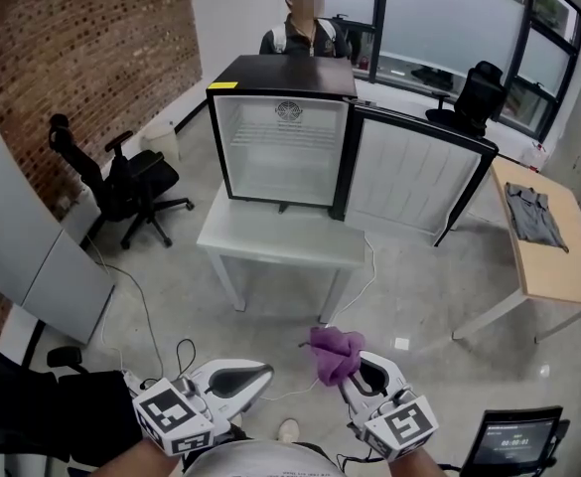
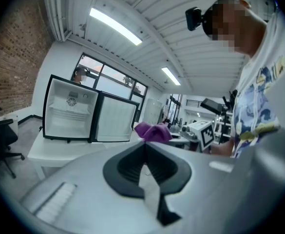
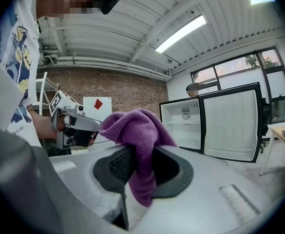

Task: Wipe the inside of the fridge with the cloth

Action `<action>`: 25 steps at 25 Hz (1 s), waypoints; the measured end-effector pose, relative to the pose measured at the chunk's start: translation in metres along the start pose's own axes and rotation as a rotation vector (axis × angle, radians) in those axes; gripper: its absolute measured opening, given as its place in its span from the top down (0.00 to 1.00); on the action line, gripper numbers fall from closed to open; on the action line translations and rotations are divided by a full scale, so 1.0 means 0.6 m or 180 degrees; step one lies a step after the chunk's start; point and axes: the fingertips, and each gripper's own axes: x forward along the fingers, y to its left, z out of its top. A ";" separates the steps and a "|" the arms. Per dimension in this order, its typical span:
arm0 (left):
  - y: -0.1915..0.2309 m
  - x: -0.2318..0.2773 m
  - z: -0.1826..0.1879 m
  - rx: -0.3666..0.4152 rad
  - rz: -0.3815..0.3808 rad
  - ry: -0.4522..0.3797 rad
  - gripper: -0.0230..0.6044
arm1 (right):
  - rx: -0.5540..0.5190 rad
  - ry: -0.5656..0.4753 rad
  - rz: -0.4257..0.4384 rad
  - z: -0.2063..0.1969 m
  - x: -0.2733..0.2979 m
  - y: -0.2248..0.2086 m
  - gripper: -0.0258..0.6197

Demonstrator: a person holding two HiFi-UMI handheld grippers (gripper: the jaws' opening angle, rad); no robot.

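A small black fridge [image 1: 282,137] stands on a white table [image 1: 280,237], its door [image 1: 414,177] swung open to the right and its white inside empty. Low in the head view, well short of the table, my right gripper [image 1: 355,371] is shut on a purple cloth [image 1: 335,351] that bunches above its jaws. In the right gripper view the cloth [image 3: 137,130] hangs pinched between the jaws of the right gripper [image 3: 141,152], with the fridge [image 3: 183,121] far ahead. My left gripper [image 1: 255,374] is beside it, shut and empty [image 2: 143,147].
A black office chair [image 1: 121,182] stands left of the table. A wooden table [image 1: 548,256] at the right carries a grey garment [image 1: 535,212]. A person [image 1: 305,28] stands behind the fridge. A white panel [image 1: 22,237] leans at the left. Cables run over the floor.
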 end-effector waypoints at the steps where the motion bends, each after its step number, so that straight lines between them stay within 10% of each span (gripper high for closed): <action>1: 0.003 0.001 0.000 0.0003 0.0020 0.0010 0.95 | 0.0010 0.0035 -0.0022 -0.001 0.004 -0.005 0.84; 25: 0.332 -0.053 0.098 0.0068 -0.0319 -0.0158 0.95 | -0.0098 -0.0098 -0.0425 0.085 0.373 -0.074 0.84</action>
